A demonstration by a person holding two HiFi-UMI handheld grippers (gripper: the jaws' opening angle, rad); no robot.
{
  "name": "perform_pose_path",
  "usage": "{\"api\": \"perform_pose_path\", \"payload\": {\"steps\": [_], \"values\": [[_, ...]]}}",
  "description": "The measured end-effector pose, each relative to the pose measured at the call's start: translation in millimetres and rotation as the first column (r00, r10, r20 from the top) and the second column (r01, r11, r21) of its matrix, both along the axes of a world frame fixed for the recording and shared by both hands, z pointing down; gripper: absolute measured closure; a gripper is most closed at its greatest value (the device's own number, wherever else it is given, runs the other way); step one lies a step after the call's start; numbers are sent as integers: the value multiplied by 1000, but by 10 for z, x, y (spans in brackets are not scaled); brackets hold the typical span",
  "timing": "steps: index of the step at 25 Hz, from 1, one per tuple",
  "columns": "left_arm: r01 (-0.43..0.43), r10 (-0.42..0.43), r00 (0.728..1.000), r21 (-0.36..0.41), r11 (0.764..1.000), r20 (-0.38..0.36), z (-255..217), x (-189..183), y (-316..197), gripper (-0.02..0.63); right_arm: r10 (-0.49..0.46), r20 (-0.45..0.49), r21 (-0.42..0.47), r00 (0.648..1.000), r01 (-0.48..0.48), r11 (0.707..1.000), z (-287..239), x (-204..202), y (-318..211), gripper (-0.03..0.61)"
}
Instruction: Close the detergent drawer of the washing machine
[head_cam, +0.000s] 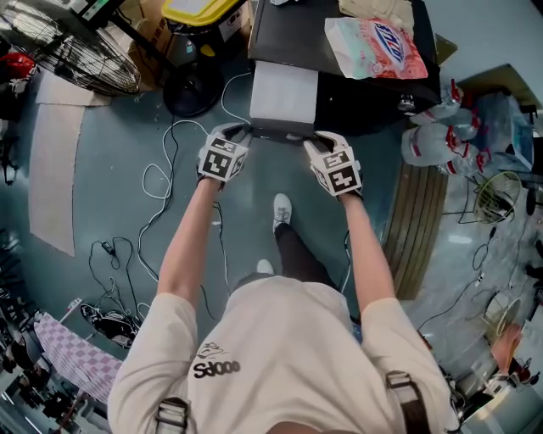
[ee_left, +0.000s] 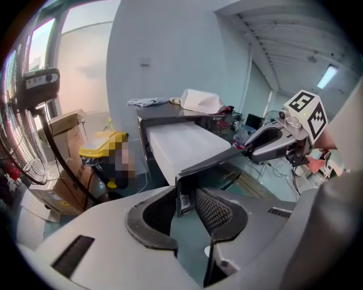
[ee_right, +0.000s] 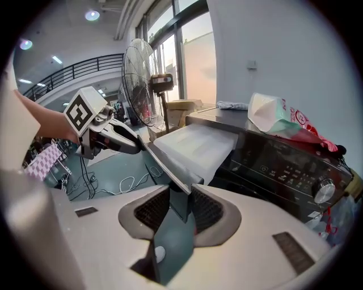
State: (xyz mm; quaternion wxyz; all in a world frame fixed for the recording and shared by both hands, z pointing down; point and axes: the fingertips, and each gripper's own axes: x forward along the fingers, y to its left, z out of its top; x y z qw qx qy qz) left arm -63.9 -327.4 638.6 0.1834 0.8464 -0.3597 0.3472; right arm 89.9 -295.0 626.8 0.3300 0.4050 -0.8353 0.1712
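Observation:
The white detergent drawer stands pulled out of the black washing machine, its dark front panel toward me. My left gripper is shut on the panel's left end and my right gripper on its right end. In the left gripper view the panel's corner sits between the pads of the left gripper, and the drawer runs back to the machine. In the right gripper view the right gripper clamps the panel edge beside the control panel.
A detergent bag lies on top of the machine. A floor fan and a yellow bin stand to the left, cables trail over the floor, plastic bottles and a slatted board are at the right.

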Motion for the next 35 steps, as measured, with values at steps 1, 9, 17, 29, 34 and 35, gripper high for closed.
{"api": "perform_pose_path", "payload": {"steps": [1,9,17,29,34,35], "values": [[-2,2,1000,-4,1000,3,18,6,-35,502,-8,-3,-11,1000,8,1000,21,7,-33,469],[55,-56,998,-21,998,-22,18,-16,-291,500,-63,3,-11,998,63,998,23,-33,-261,474],[78,-79,997,-24,997,-28,-2,67,-593,500,-16,14,26,1000,16,1000,-7,80,-599,471],[149,-155,980,-56,987,-121,79,32,-975,453,120,24,39,993,-120,992,64,206,-967,413],[159,-163,977,-40,987,-140,12,26,-1192,423,184,45,57,982,-187,981,-48,235,-1158,413],[158,-161,978,-36,987,-136,4,38,-1219,425,193,42,59,980,-196,979,-53,245,-1190,413]]}}
